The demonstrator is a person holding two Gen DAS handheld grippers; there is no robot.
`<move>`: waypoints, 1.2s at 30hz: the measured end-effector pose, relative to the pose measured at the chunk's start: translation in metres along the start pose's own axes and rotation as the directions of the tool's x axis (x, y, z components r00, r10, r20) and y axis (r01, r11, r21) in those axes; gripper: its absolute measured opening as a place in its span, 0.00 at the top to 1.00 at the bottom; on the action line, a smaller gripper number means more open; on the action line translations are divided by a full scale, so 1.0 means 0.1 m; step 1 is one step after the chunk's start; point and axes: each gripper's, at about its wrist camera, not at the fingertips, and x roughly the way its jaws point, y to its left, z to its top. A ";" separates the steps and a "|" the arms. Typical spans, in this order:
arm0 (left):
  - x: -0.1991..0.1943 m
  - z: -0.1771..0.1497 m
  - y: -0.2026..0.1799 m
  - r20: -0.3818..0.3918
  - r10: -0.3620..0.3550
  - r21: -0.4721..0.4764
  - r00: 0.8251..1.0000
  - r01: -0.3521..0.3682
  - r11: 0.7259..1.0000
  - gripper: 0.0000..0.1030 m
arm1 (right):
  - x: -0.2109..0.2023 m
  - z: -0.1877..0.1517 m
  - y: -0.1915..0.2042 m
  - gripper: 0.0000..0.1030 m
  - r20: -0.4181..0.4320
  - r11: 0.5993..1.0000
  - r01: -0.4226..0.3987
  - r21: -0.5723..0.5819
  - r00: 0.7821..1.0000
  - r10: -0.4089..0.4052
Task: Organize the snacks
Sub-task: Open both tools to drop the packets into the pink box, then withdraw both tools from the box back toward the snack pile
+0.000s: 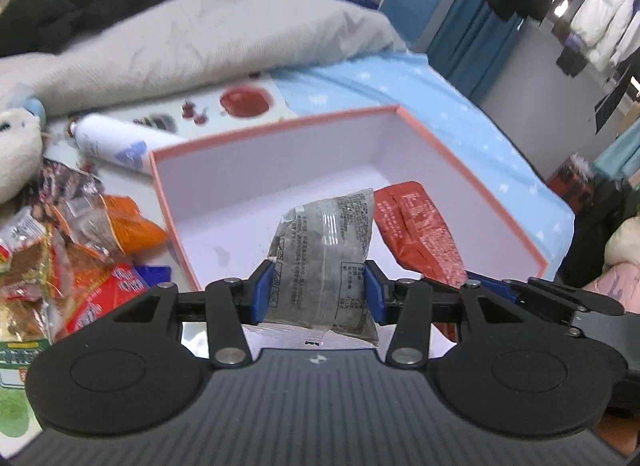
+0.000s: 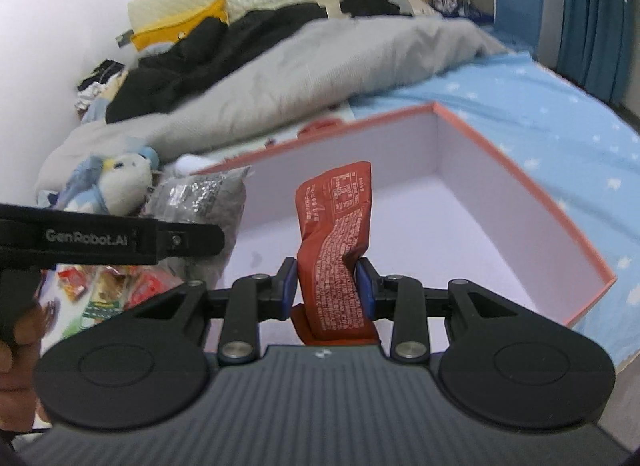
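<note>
Two packets held over the open box, one in each pair of tongs.

The left tongs (image 1: 319,292) are clenched on one grey packet (image 1: 326,254), the right tongs (image 2: 327,286) on one red packet (image 2: 335,254); each packet's long axis runs forward out of the tongs, over the floor of the single pink-rimmed box (image 1: 472,169) on the bed. Both hover above its near edge, the right tongs nearer the right wall. A heap of loose snacks (image 1: 72,250), too jumbled to count, lies left of the box.
</note>
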 end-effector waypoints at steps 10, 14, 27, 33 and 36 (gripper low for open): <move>0.21 -0.08 0.07 -0.059 0.008 -0.018 0.998 -0.009 1.000 0.45 | 0.19 -0.17 -0.13 0.63 -0.088 1.000 0.006 0.025 0.996 -0.004; 0.10 -0.06 0.05 -0.037 0.022 -0.009 0.999 -0.022 1.000 0.24 | 0.11 -0.16 -0.12 0.39 -0.074 1.000 0.008 0.027 0.997 -0.006; -0.84 -0.14 -0.01 0.094 0.040 0.013 0.995 -0.042 0.999 0.24 | -0.57 -0.06 0.20 0.40 0.062 1.000 -0.009 -0.005 0.998 0.009; -1.41 -0.32 0.02 0.169 0.057 -0.004 0.984 -0.057 0.998 0.24 | -0.95 -0.04 0.38 0.40 0.125 0.999 -0.027 -0.027 0.992 0.030; -1.67 -0.42 0.05 0.201 0.067 -0.007 0.977 -0.067 0.998 0.24 | -1.13 -0.09 0.45 0.40 0.143 0.999 -0.030 -0.034 0.989 0.035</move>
